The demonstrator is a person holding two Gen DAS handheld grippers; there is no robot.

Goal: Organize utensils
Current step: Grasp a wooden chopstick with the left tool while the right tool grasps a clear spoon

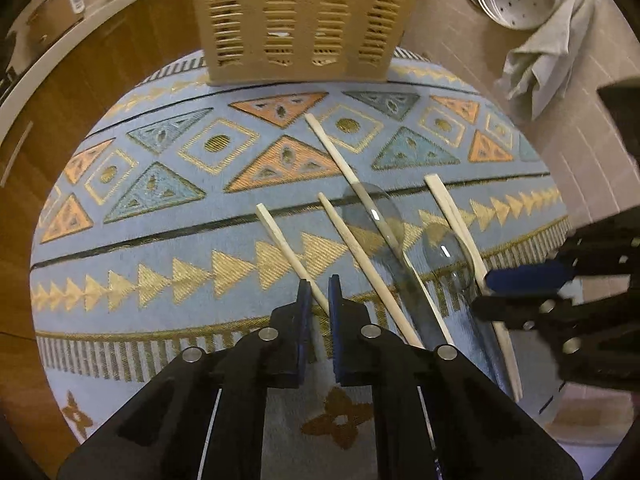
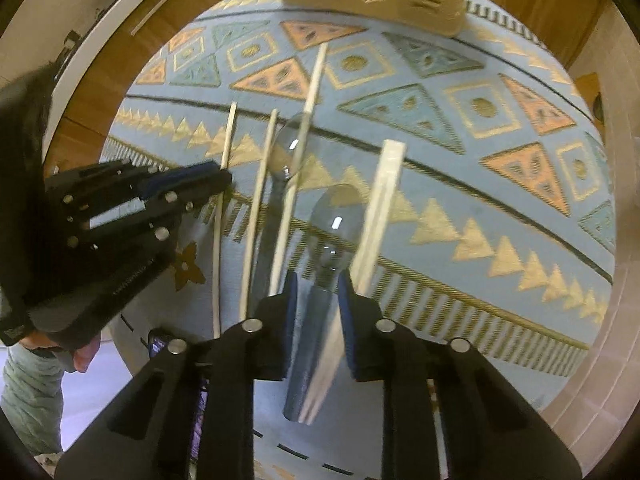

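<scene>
The left gripper (image 1: 318,292) closed around a thin pale wooden chopstick (image 1: 286,248) lying lengthwise ahead; the right gripper (image 2: 318,286) straddled a clear plastic spoon (image 2: 334,220), jaws apart

Chopsticks, pale wood, four, lying flat on the patterned blue mat (image 1: 160,240), near its front edge, roughly parallel, well short of the basket:
- leftmost chopstick (image 1: 280,236);
- second chopstick (image 1: 360,256);
- longest chopstick (image 1: 332,152), reaching furthest toward the mat's middle, crossing the larger spoon's bowl;
- broad chopstick (image 1: 452,216), rightmost.

Spoons, clear plastic, two, bowls pointing toward the mat's middle:
- larger spoon (image 1: 376,212);
- smaller spoon (image 1: 448,252), just beside the broad chopstick.

Slotted beige basket (image 1: 304,16), upright, at the mat's far edge.
</scene>
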